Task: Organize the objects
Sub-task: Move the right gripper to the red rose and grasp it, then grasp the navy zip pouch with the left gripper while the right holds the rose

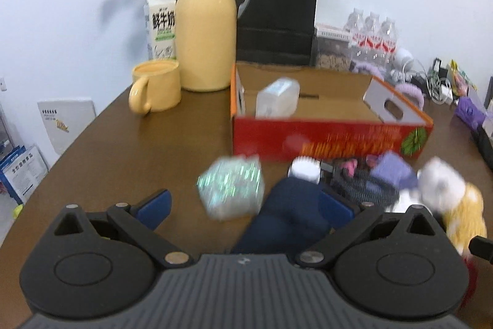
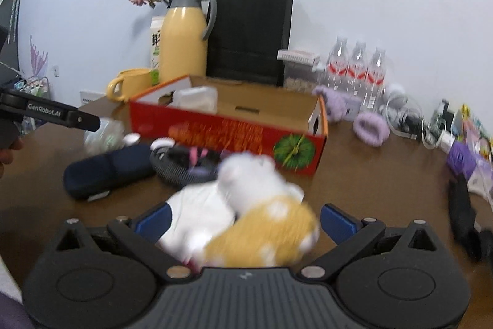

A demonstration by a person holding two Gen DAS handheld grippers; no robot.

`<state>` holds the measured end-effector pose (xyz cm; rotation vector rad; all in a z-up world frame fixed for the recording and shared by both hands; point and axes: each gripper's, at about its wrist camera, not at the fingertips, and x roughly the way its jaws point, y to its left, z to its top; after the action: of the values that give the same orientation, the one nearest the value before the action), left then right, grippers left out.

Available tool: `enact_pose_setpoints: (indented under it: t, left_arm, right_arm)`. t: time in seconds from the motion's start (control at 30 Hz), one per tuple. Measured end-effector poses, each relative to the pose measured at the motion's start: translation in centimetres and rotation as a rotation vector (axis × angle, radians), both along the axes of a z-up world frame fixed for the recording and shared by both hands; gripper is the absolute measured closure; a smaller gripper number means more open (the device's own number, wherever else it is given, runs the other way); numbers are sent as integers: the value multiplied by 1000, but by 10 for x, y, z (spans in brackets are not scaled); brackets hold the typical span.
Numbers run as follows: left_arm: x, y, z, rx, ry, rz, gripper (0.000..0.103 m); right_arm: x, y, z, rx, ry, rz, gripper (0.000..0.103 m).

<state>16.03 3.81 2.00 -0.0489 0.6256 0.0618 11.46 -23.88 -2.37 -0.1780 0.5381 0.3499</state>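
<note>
A red cardboard box [image 1: 332, 141] stands open on the brown table and holds a clear plastic container [image 1: 277, 97]. In front of it lie a glittery packet [image 1: 231, 190], a dark blue case [image 1: 289, 215], a white-capped item [image 1: 305, 170], a dark mesh holder [image 1: 363, 187] and a white and yellow plush toy [image 1: 453, 199]. My left gripper [image 1: 246, 205] is open around the packet and the case. In the right wrist view the box [image 2: 228, 131] is ahead and my right gripper [image 2: 243, 218] is open around the plush toy [image 2: 255, 205]. The blue case [image 2: 107, 171] lies to its left.
A yellow thermos [image 1: 206, 30], yellow mug [image 1: 157, 91], milk carton [image 1: 161, 26], dried flowers and black paper bag [image 1: 277, 11] stand behind the box. Water bottles [image 2: 357, 67], purple fuzzy items [image 2: 369, 128] and cables crowd the right. The left gripper's body [image 2: 49, 111] shows at far left.
</note>
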Motion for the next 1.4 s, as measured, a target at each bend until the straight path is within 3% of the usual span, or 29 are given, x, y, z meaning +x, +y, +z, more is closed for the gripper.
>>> enact_pose_setpoints:
  t: [0.27,0.53,0.73,0.83,0.9,0.97,1.07,1.4]
  left_arm:
    - [-36,22,-27,-106,25,42,0]
    - [-53,22,-36,-108,12,59,0]
    - [-57,22,-40,-106,19,70,0]
    - [-59,20,-40,-106,20,69,0]
    - [-61,20,-40,-104,16,69,0]
    - [-64,20,-39,-108,10,69,0]
    - [-65,20,-38,-111,8,74,0]
    - [-64,18,-33,-95,-6,82,0]
  right_arm:
    - [-33,1,-27,15,68,-21,0]
    - [-42,9,-43,20,96,-27,4]
    - [-45,15,-40,5,75,-18,17]
    - [-44,16,-41,20,83,-1,32]
    - [-43,17,-42,35,93,7,55]
    - [-45,16,-42,55,98,19,64]
    - [-49,15,-40,66,79,30,69]
    - [-55,13,-29,108,44,54,72]
